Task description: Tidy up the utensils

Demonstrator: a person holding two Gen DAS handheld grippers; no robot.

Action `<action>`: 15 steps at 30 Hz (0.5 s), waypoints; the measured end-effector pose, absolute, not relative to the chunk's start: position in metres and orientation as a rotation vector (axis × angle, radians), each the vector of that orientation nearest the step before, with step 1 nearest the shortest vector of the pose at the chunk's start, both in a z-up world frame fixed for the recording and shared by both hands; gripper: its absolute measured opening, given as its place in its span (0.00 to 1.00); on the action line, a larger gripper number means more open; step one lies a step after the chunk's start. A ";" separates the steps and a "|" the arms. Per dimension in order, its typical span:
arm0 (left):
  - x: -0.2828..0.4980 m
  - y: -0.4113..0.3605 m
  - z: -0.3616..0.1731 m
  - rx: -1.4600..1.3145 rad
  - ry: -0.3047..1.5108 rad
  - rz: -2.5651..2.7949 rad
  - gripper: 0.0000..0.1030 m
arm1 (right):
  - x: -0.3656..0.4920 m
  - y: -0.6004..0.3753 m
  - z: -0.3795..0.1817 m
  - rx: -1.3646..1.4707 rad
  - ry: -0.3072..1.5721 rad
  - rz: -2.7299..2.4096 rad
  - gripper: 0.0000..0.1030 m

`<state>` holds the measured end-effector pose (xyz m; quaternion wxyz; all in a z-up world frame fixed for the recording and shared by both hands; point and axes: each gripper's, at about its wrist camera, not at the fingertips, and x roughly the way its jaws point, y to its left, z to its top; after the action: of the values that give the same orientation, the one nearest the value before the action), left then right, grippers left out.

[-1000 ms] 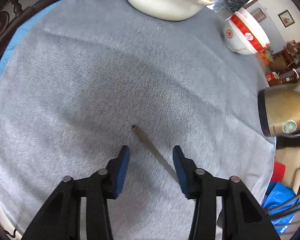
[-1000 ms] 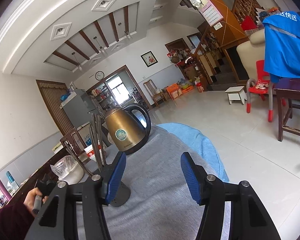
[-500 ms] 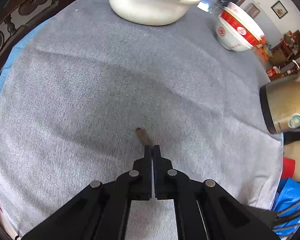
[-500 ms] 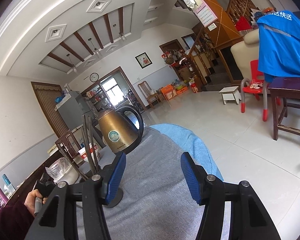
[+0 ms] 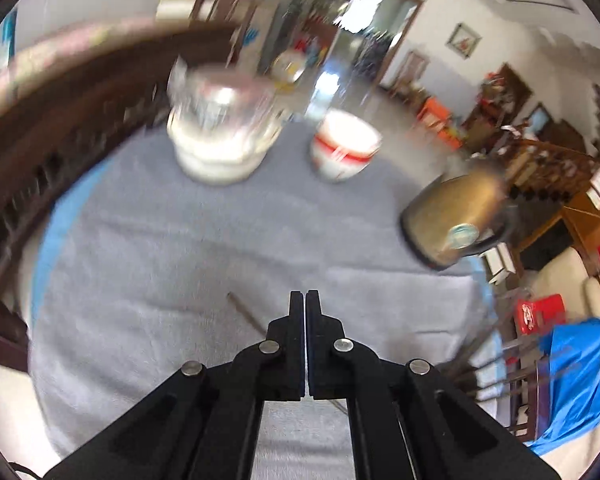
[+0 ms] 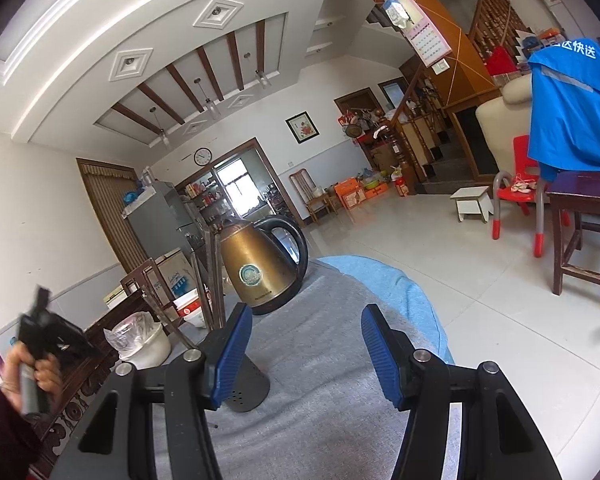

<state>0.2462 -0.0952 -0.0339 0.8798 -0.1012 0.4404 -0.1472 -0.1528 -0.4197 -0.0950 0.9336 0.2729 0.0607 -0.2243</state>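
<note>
My left gripper (image 5: 305, 298) is shut on a thin brown chopstick (image 5: 245, 313), whose end sticks out to the left of the closed jaws, lifted above the grey tablecloth (image 5: 180, 248). My right gripper (image 6: 304, 344) is open and empty above the cloth. Just left of it stands a dark grey perforated utensil holder (image 6: 246, 388) with several chopsticks (image 6: 214, 276) upright in it. The left gripper (image 6: 46, 332) shows raised in a hand at the left edge of the right wrist view.
A gold kettle (image 5: 456, 220) (image 6: 260, 272) stands at the table's right. A white bowl with plastic wrap (image 5: 220, 136) and a red-and-white bowl (image 5: 344, 148) sit at the far side. A dark wooden chair back (image 5: 40, 140) borders the left.
My left gripper closed on the chopstick, then lifted and tilted up, so the room comes into view. My right gripper stayed open and nearly still.
</note>
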 end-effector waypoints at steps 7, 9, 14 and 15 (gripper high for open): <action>0.189 -0.102 0.047 -0.150 0.677 -0.411 0.01 | -0.164 -0.422 -0.094 0.581 0.106 -0.462 0.59; 0.172 -0.110 0.066 -0.135 0.609 -0.436 0.01 | -0.165 -0.422 -0.095 0.581 0.103 -0.463 0.59; 0.157 -0.144 0.078 -0.046 0.544 -0.481 0.01 | -0.173 -0.426 -0.097 0.593 0.096 -0.461 0.59; 0.161 -0.148 0.074 -0.042 0.568 -0.480 0.01 | -0.175 -0.427 -0.098 0.597 0.094 -0.462 0.59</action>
<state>0.1606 -0.1482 0.0741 0.9315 -0.0205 0.2773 -0.2346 -0.1747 -0.4275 -0.0977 0.9285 0.2914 0.0460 -0.2256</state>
